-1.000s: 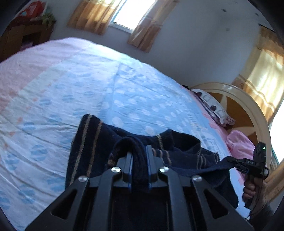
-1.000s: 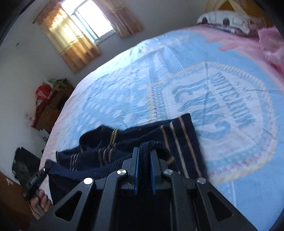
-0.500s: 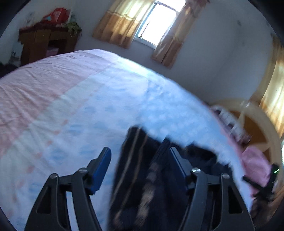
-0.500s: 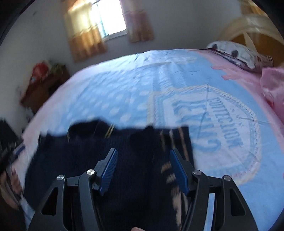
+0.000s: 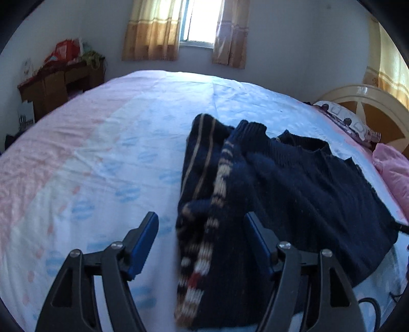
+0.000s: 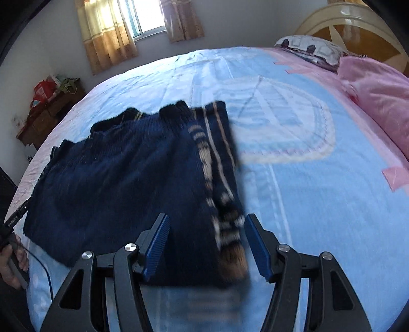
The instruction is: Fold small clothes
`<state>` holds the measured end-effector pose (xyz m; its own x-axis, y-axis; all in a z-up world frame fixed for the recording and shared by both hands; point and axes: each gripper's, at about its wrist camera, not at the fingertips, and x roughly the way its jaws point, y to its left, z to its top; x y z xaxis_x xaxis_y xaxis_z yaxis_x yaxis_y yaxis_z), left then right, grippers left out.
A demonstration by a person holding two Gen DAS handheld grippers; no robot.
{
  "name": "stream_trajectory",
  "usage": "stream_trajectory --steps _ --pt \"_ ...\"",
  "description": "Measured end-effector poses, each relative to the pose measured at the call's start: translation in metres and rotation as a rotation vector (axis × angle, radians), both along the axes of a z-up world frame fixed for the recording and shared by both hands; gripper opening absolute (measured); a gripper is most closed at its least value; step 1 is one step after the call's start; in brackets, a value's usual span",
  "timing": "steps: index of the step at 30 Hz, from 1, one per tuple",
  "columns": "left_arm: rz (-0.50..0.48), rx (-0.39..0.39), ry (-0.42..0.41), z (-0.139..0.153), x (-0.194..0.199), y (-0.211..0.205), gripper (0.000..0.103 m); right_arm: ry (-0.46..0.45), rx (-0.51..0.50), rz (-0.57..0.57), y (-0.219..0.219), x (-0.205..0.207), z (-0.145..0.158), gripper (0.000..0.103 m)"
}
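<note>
A dark navy knitted sweater (image 5: 294, 184) with tan and white stripes lies on the bed; it also shows in the right wrist view (image 6: 122, 178). Its sleeves are folded in over the body along both sides. My left gripper (image 5: 202, 242) is open and empty, just above the sweater's striped left edge. My right gripper (image 6: 207, 245) is open and empty, above the striped right edge (image 6: 222, 204). Parts of the stripes are blurred.
The bed sheet (image 5: 102, 158) is blue and pink. A pink quilt (image 6: 378, 102) and a pillow (image 6: 309, 48) lie by the headboard (image 6: 358, 23). A wooden desk (image 5: 58, 84) stands by the wall. The left gripper's hand (image 6: 12, 258) is at the bed edge.
Both grippers were shut on the sweater one second ago. They opened, let the cloth drop onto the bed and pulled back and up.
</note>
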<state>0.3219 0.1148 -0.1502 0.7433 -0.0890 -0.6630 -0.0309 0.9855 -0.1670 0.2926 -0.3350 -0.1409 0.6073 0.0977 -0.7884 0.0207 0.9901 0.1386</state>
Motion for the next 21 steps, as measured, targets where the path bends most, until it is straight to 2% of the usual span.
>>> stream_trajectory --steps 1,2,3,8,12,15,17,18,19,20,21 --pt "0.007 -0.005 -0.001 0.000 -0.002 0.003 0.075 0.014 -0.016 0.007 0.001 -0.002 -0.004 0.048" --pt "0.011 -0.005 0.004 -0.001 -0.002 0.003 0.077 0.028 -0.034 0.007 0.002 -0.002 -0.007 0.027" --pt "0.012 -0.012 0.010 -0.002 -0.001 0.004 0.080 0.040 -0.027 0.005 0.002 -0.003 -0.010 0.021" --pt "-0.008 -0.080 0.114 -0.017 0.010 0.009 0.086 0.043 -0.016 -0.025 -0.001 -0.015 -0.017 0.016" --pt "-0.016 -0.020 0.118 -0.016 0.010 -0.002 0.090 0.022 -0.037 -0.034 0.001 -0.020 -0.014 0.016" --pt "-0.018 -0.003 0.124 -0.017 0.010 -0.004 0.091 -0.019 -0.069 -0.063 0.005 -0.025 0.002 0.022" --pt "-0.018 -0.001 0.126 -0.017 0.009 -0.003 0.092 -0.090 -0.110 -0.058 0.017 -0.029 0.021 0.025" --pt "-0.018 0.002 0.127 -0.018 0.009 -0.004 0.092 -0.127 -0.131 -0.040 0.027 -0.030 0.031 0.032" --pt "-0.018 0.009 0.129 -0.018 0.009 -0.005 0.092 -0.151 -0.141 -0.012 0.036 -0.030 0.038 0.052" --pt "-0.019 0.014 0.130 -0.018 0.009 -0.005 0.092 -0.171 -0.140 0.037 0.050 -0.027 0.044 0.063" --pt "-0.020 0.017 0.131 -0.018 0.009 -0.006 0.093 -0.180 -0.136 0.072 0.060 -0.023 0.046 0.063"
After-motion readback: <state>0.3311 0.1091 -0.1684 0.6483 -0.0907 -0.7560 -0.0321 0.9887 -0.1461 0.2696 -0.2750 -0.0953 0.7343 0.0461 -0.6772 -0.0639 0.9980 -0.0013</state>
